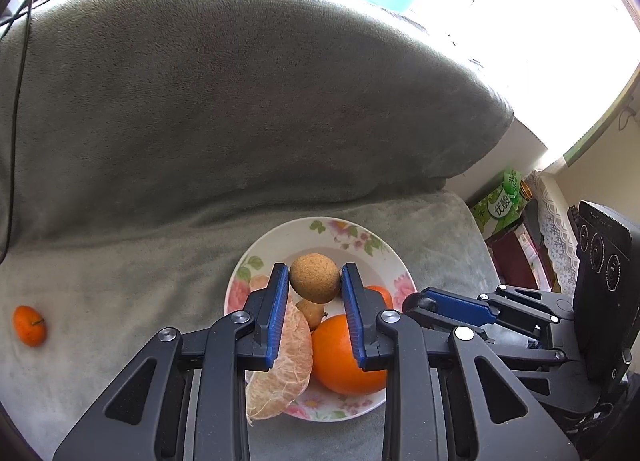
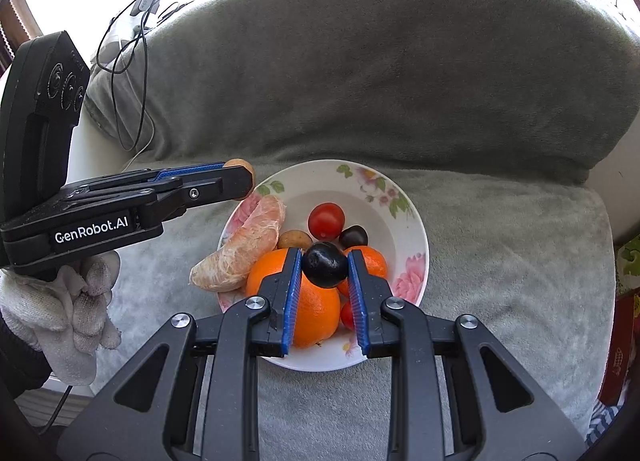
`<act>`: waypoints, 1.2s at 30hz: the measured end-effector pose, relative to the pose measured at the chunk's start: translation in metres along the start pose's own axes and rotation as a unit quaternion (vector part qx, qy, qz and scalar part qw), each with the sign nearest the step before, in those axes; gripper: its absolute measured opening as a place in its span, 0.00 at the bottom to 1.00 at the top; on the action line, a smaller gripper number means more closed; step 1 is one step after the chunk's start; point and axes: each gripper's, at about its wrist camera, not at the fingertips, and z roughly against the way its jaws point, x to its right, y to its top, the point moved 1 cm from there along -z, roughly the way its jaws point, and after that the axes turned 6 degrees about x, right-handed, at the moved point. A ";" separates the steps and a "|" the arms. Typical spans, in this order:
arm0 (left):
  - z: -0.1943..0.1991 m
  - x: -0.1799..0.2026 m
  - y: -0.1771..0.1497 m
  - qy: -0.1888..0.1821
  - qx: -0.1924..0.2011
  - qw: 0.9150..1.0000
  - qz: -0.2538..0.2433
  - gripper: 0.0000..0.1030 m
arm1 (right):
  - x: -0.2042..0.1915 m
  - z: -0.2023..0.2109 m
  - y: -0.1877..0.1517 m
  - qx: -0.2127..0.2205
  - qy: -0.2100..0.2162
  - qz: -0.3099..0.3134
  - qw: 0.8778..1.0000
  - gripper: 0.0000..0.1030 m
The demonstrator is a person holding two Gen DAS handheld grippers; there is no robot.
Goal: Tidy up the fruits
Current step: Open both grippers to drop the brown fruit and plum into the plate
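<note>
Tan round fruit (image 1: 315, 277) sits pinched at your left gripper's (image 1: 315, 279) tips above the floral bowl (image 1: 340, 233); your right gripper (image 2: 325, 265) clamps a dark plum (image 2: 325, 264) there. Neither round fruit shows a long axis.

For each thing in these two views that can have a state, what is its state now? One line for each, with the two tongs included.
Left tongs: shut on the tan round fruit, above the bowl.
Right tongs: shut on the dark plum, above the bowl.
Flowered bowl: upright on the grey blanket, holding fruit.
Large orange: whole, in the bowl.
Peeled citrus piece: skinless, leaning over the rim.
Small mandarin: alone on the blanket, outside the bowl.
</note>
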 end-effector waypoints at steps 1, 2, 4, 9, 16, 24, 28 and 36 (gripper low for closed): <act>-0.001 0.000 0.000 -0.001 -0.001 1.000 0.000 0.25 | 0.000 -0.001 0.000 0.000 -0.001 0.001 1.000 0.24; -0.001 0.000 0.000 -0.001 -0.002 1.000 0.000 0.25 | 0.000 -0.002 0.000 -0.001 -0.001 0.000 1.000 0.24; -0.002 0.000 0.000 -0.002 -0.004 1.000 0.002 0.25 | -0.001 -0.003 0.001 -0.002 0.001 0.000 1.000 0.24; -0.003 -0.001 0.002 -0.002 -0.005 1.000 0.004 0.25 | -0.002 -0.004 0.001 -0.002 0.000 0.002 1.000 0.24; -0.005 -0.002 0.003 -0.001 -0.009 1.000 0.005 0.25 | -0.003 -0.007 0.000 -0.006 0.002 0.004 1.000 0.24; -0.009 -0.003 0.000 0.001 -0.016 1.000 0.003 0.25 | -0.003 -0.009 -0.002 -0.006 0.004 0.005 1.000 0.31; -0.009 -0.001 -0.001 -0.001 -0.017 1.000 0.004 0.33 | -0.003 -0.006 -0.001 -0.001 0.003 0.008 1.000 0.45; -0.004 0.001 0.001 0.004 -0.012 1.000 0.008 0.53 | -0.005 -0.002 -0.001 0.002 -0.007 0.013 1.000 0.63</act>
